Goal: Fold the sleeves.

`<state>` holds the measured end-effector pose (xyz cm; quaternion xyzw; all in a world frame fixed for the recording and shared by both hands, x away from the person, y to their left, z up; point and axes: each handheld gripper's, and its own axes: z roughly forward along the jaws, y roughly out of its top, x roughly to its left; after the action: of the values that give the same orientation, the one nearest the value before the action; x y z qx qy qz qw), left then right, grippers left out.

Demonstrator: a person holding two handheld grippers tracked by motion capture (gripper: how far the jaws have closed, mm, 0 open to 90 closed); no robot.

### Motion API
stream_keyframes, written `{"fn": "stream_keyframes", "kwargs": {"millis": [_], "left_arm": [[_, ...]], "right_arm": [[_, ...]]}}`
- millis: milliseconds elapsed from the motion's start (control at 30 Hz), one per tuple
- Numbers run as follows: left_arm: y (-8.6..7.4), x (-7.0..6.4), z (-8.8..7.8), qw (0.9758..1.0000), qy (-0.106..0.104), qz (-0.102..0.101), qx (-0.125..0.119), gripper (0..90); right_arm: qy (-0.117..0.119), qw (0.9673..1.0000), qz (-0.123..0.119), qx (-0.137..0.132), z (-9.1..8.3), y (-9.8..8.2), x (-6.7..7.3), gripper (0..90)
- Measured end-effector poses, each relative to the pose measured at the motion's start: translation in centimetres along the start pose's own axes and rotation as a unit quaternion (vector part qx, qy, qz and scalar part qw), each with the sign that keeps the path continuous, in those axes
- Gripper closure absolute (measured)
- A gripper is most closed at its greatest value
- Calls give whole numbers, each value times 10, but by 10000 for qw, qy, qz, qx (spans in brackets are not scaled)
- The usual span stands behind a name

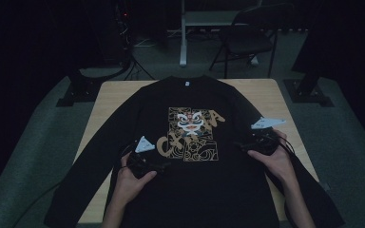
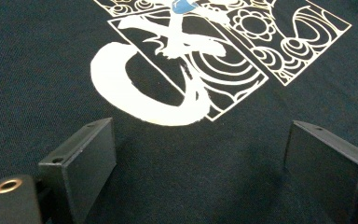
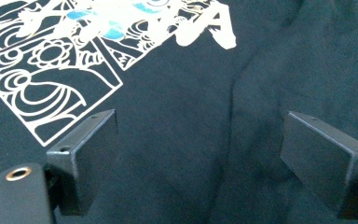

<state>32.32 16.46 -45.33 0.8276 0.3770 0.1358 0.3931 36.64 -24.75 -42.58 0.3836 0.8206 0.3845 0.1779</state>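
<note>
Both tongs [image 1: 158,166] [image 1: 247,142] spread wide, flanking print [image 1: 193,134], over black shirt [image 1: 195,190]

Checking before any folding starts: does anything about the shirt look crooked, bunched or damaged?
Nothing stands out. The black long-sleeved shirt lies flat, print up, on the wooden table, sleeves hanging off the sides; only a soft crease shows beside the print.

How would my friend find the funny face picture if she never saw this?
Start at the wooden table, which a black shirt covers almost completely, lying flat with its collar at the far edge. In the middle of the shirt's chest is a gold print, between the left claw and the right claw. The face sits at the top of the print, the one white patch with blue among gold swirls.
</note>
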Motion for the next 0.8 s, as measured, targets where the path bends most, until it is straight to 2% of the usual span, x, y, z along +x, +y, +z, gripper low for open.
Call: {"fn": "stream_keyframes", "kwargs": {"millis": [600,800], "left_arm": [[0,0,0,10000,7,12,11,102],[0,0,0,10000,9,12,10,102]], "right_arm": [[-183,9991,360,93,-5,-21,-28,116],[-248,9980,567,88,-6,-27,-41,117]]}}
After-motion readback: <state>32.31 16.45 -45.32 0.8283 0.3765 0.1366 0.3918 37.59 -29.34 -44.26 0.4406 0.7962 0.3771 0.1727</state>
